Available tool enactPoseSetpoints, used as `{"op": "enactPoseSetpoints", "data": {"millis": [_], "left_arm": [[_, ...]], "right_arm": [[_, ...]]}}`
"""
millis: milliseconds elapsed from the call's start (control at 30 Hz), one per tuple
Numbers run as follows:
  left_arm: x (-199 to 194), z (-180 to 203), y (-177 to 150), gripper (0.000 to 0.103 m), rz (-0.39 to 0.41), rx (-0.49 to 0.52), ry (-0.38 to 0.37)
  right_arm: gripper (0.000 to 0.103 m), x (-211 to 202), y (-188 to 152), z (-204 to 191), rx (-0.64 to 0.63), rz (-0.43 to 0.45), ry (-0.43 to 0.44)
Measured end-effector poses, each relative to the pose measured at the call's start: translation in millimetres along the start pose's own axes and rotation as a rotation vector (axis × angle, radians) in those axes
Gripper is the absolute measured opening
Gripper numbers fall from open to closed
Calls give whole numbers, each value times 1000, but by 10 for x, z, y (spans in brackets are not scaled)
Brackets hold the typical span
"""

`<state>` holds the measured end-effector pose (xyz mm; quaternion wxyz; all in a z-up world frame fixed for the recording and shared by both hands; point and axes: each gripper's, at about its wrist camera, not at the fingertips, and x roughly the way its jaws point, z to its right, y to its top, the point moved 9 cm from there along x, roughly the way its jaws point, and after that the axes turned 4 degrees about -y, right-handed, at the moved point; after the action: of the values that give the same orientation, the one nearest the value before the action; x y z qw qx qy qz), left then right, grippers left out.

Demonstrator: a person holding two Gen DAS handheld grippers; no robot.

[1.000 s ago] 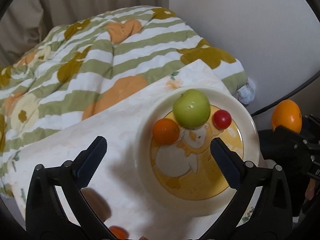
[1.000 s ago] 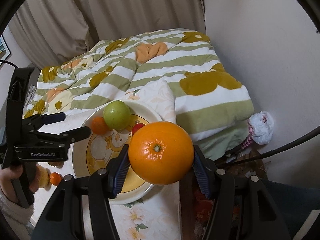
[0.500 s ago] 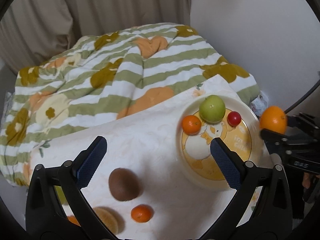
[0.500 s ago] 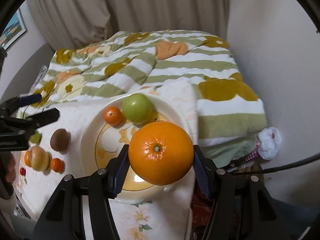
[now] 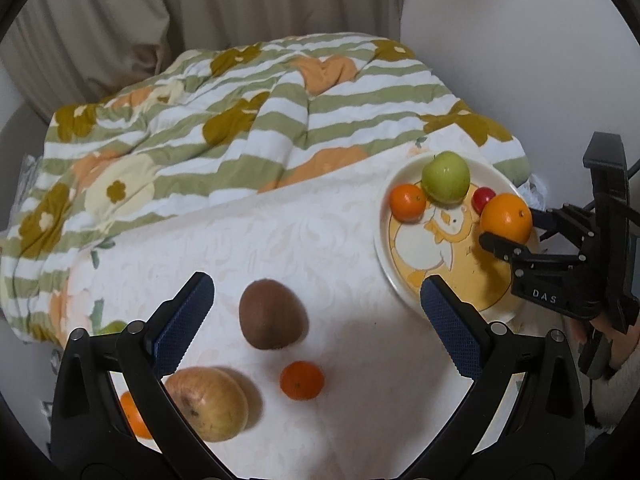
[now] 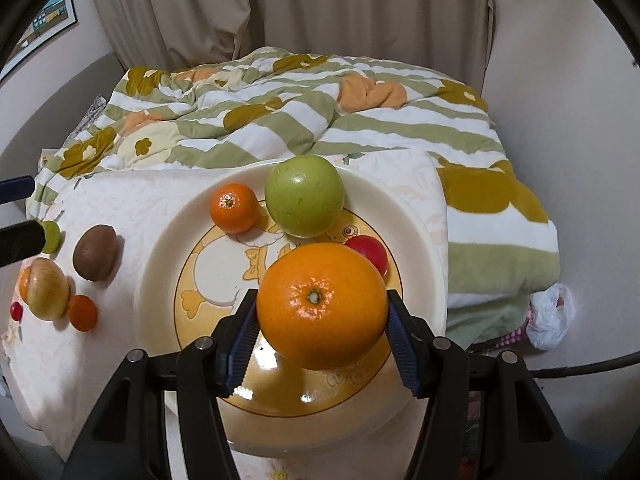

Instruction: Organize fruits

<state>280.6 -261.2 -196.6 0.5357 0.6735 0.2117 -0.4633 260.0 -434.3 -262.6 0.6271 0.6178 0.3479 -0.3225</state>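
We count 4 fruits over the plate (image 6: pixel 424 240): 1 orange (image 6: pixel 320 306) clamped in the right gripper (image 6: pixel 320 332), beyond it 1 green apple (image 6: pixel 304 196), 1 mandarin (image 6: pixel 234 208), 1 red tomato (image 6: pixel 370 252). Left gripper (image 5: pixel 316 316) gapes empty above 1 kiwi (image 5: pixel 272 314). White cloth (image 5: pixel 280 240), striped quilt (image 5: pixel 240 112), curtains (image 6: pixel 320 4) behind.

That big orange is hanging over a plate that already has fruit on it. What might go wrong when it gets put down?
1. The large orange, clamped in the right gripper, hangs close to the cherry tomato; lowering it might knock that aside.
2. Round fruit may roll on the smooth plate into the green apple or off the rim.
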Motion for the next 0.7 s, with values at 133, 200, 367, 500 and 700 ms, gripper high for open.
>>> {"op": "enactPoseSetpoints", "data": {"millis": [133,200,367,500,700], "left_arm": [[-21,-24,-40,103,0,-20,24],[-42,-39,-47,103,4,-34,24],[-89,-51,-69,103,8,-44,24],[-203,-17,-39,103,31,-39,36],[-524,89,8,103,95,-42,31]], "right_arm": [[69,-53,22,-8,3,32,4],[84,-102,44,-18,18,44,11],[102,-208,69,24,89,59,30],[102,-342,58,42,108,74,35],[102,-789,96,77,85,151,28]]}}
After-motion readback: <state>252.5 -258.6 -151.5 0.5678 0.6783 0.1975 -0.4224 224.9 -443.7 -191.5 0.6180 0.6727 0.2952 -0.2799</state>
